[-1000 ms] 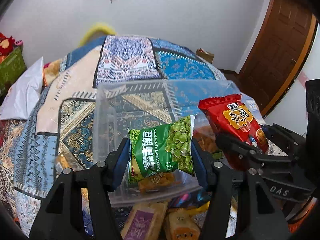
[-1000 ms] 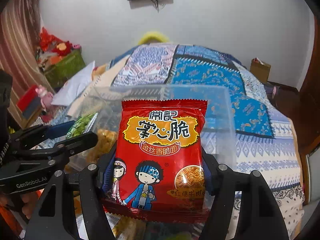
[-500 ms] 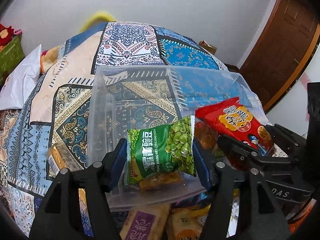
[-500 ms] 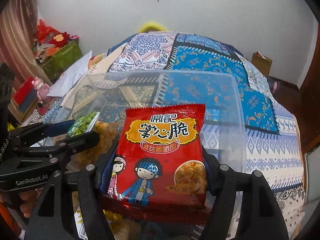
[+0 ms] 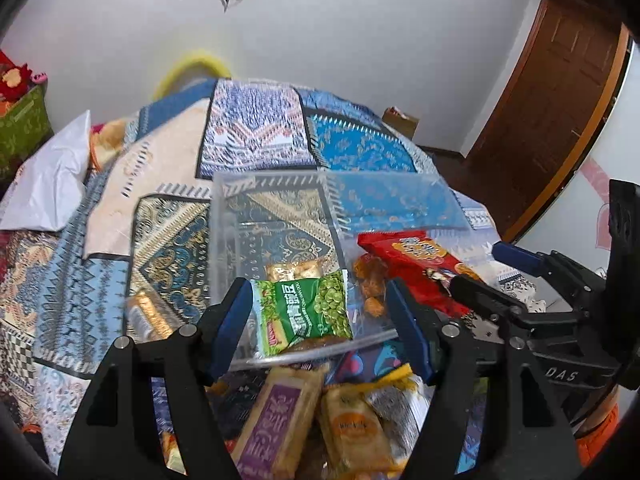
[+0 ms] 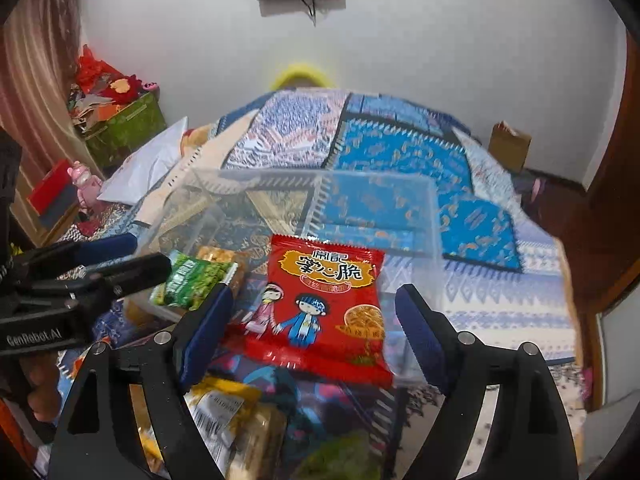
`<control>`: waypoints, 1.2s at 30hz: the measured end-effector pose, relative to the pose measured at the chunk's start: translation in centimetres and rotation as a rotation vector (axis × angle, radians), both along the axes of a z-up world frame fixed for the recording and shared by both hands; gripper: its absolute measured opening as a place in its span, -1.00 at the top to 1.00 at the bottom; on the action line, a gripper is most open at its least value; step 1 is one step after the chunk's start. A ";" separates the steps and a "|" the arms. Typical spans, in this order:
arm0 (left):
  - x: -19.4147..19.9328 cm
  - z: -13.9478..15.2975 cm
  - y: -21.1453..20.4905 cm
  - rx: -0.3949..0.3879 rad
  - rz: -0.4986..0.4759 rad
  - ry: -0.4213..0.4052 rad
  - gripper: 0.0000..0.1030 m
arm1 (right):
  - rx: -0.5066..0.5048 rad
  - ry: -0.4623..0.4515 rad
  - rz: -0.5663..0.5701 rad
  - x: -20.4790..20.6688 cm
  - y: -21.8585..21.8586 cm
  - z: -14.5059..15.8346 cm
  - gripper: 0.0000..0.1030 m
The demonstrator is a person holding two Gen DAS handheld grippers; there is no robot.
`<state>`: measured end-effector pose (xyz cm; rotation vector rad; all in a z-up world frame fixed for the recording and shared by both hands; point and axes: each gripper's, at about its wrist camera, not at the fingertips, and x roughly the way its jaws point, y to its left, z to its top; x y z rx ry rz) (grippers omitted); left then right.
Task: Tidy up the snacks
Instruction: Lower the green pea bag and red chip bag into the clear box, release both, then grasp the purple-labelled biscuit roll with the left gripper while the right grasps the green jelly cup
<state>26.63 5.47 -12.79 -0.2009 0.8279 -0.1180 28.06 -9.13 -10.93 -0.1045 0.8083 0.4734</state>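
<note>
**Two packets released over the clear bin**

The left gripper (image 5: 320,320) is seen with its jaws opening; the green packet (image 5: 304,312) lies between them, the left pad close against its edge and the right pad standing clear of it. The packet rests on the near rim of the clear bin (image 5: 276,192), over golden snacks (image 5: 296,270) inside.

The right gripper (image 6: 316,328) is likewise opening. The red packet (image 6: 324,304) lies flat between its jaws, with a gap on each side, so nothing is gripped. It sits at the bin's (image 6: 436,216) near right corner, at about 3 o'clock from the green packet (image 6: 192,284).

More wrapped snacks are heaped at 6 o'clock, outside the bin: a purple bar (image 5: 276,436) and an orange pack (image 5: 356,428). Everything is set on a patterned quilt (image 5: 248,132). A door (image 5: 560,100) is seen at 2 o'clock in the left view.
</note>
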 end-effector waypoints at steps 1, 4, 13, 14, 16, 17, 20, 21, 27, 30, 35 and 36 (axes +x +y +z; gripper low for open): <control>-0.4 0.3 0.0 0.007 0.000 -0.007 -0.36 | 0.004 -0.010 -0.002 -0.4 -0.3 0.4 -0.58; -2.0 1.1 0.0 0.033 0.002 -0.023 -0.45 | 0.024 -0.023 -0.012 -1.5 -1.2 1.2 -0.60; -6.4 0.2 -0.4 0.083 -0.008 0.026 -0.45 | -0.003 -0.014 -0.036 -4.8 -3.6 0.3 -0.62; -6.7 -0.1 -0.4 0.086 -0.009 0.033 -0.45 | -0.005 -0.005 -0.039 -5.0 -3.8 -0.1 -0.62; -7.3 -1.0 -0.7 0.092 -0.012 0.054 -0.45 | -0.005 0.014 -0.041 -5.5 -4.2 -0.7 -0.62; -7.5 -1.4 -0.7 0.097 -0.013 0.063 -0.45 | -0.006 0.029 -0.042 -5.6 -4.5 -1.3 -0.62; -7.9 -2.9 -0.5 0.117 -0.005 0.096 -0.45 | -0.014 0.068 -0.042 -6.1 -4.9 -3.0 -0.62; -7.9 -3.3 -0.3 0.120 -0.001 0.106 -0.45 | -0.017 0.076 -0.042 -6.3 -5.0 -3.3 -0.62; -7.4 -4.8 1.4 0.122 0.026 0.131 -0.44 | -0.028 0.117 -0.046 -6.7 -5.5 -5.7 -0.61; -6.8 -5.5 1.2 0.128 -0.002 0.140 -0.32 | -0.019 0.123 -0.051 -6.4 -5.5 -6.3 -0.61; -5.5 -6.6 0.8 0.109 -0.021 0.147 -0.03 | 0.007 0.127 -0.034 -6.0 -5.4 -6.6 -0.49; -5.2 -6.8 0.8 0.104 -0.019 0.154 -0.02 | 0.012 0.129 -0.029 -5.9 -5.3 -6.6 -0.48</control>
